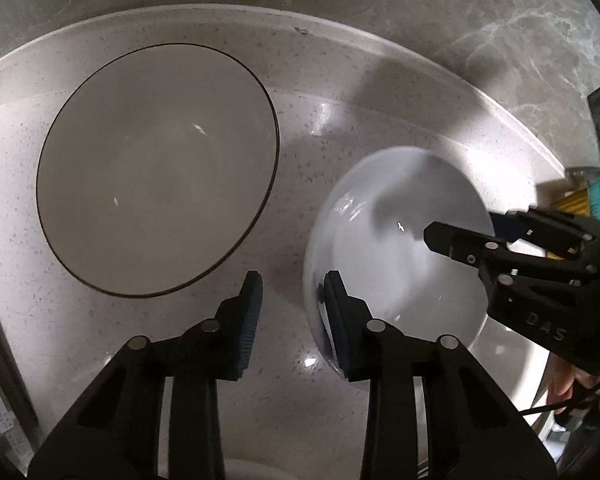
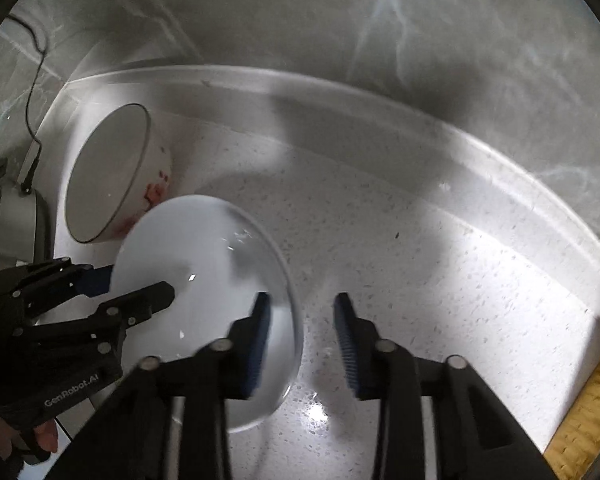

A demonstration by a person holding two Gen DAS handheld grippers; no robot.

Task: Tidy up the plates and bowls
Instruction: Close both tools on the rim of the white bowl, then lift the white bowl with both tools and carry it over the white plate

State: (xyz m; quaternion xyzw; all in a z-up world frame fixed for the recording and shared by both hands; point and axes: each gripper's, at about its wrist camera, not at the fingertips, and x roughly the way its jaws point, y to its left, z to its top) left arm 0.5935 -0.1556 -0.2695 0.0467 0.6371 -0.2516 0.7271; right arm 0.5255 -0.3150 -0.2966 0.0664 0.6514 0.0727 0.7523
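Observation:
A small white bowl (image 1: 396, 248) is on the speckled counter, slightly blurred; it also shows in the right wrist view (image 2: 208, 264). My left gripper (image 1: 292, 304) straddles the bowl's left rim, one finger inside, one outside, jaws apart. My right gripper (image 2: 302, 332) straddles the opposite rim the same way, jaws apart; it shows in the left wrist view (image 1: 466, 236). The left gripper also shows in the right wrist view (image 2: 136, 284). A larger bowl with a dark rim (image 1: 156, 168) stands to the left; its red-patterned side shows in the right wrist view (image 2: 112, 176).
The speckled counter (image 2: 440, 272) ends at a raised back edge against a marble wall (image 2: 340, 20). A cable and grey appliance (image 2: 24, 208) sit at the far left. Yellow and teal items (image 1: 584, 196) lie at the right. A yellow cloth (image 2: 588, 412) lies at the counter's right edge.

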